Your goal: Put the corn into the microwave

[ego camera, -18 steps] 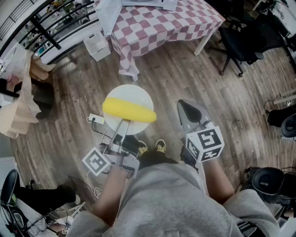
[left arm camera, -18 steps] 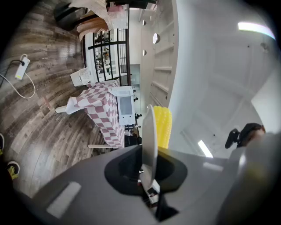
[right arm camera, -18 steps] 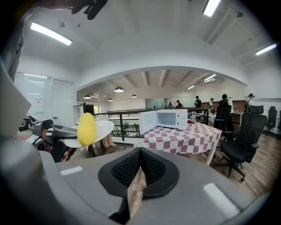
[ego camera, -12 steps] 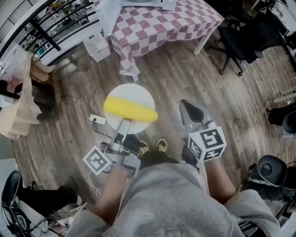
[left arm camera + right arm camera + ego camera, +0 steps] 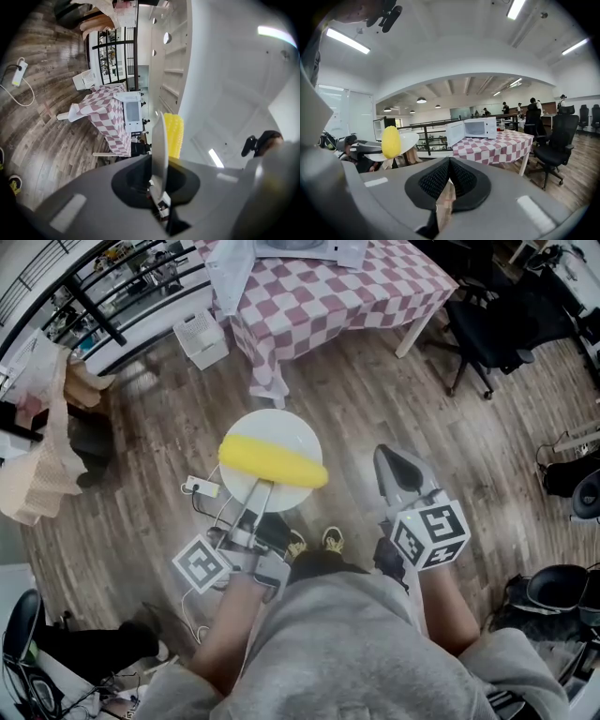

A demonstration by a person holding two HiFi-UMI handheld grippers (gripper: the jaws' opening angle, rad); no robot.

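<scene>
**Corn carried crosswise on a plate, microwave well ahead**

Clamped tight in the left gripper (image 5: 260,488), by the near rim: a white plate (image 5: 281,427), held out over the wooden floor (image 5: 150,456). Resting on that plate, just beyond the closed jaws: the corn (image 5: 274,462), a single yellow cob. Long axis set across the line of the gripper, running left to right in the head view with the right end slightly nearer the person. In the left gripper view, plate edge-on between the jaws, with the cob lying against one face of it.

To the right and apart from the plate: the right gripper (image 5: 392,465), jaws together on nothing, pointing ahead and somewhat down.

Ahead, well apart from both grippers: the microwave (image 5: 477,128) on the checked table (image 5: 319,296), door (image 5: 453,132) swung open to the left as seen from the right gripper.

Judged decisive for the coming move: the open cavity lies forward of the plate, with the loaded left gripper nearer than the empty right. Probably best entered plate first, kept level so the cob cannot roll.
</scene>
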